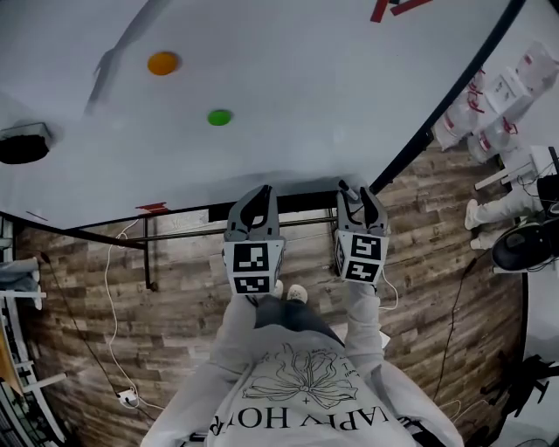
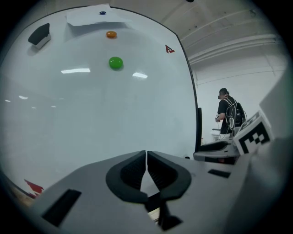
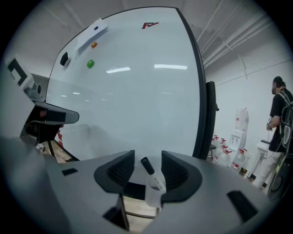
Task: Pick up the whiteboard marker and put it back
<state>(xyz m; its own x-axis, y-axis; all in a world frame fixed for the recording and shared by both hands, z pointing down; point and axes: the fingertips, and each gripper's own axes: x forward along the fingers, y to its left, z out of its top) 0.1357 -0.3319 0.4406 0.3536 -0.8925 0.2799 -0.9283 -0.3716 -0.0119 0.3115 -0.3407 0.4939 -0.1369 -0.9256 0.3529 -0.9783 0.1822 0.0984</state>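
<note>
While planks (image 1: 192,306) spread below, the whiteboard (image 1: 306,87) bears a green dot (image 1: 219,117), maybe magnetic.

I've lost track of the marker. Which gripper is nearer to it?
Right. The marker sits between the open jaws of the right gripper. The left gripper, shut and empty, is alongside, apart from the marker.

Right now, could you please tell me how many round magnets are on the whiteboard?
3: an orange magnet upper left, a green magnet below it, a small blue magnet on the paper at the top. More may be hidden.
</note>
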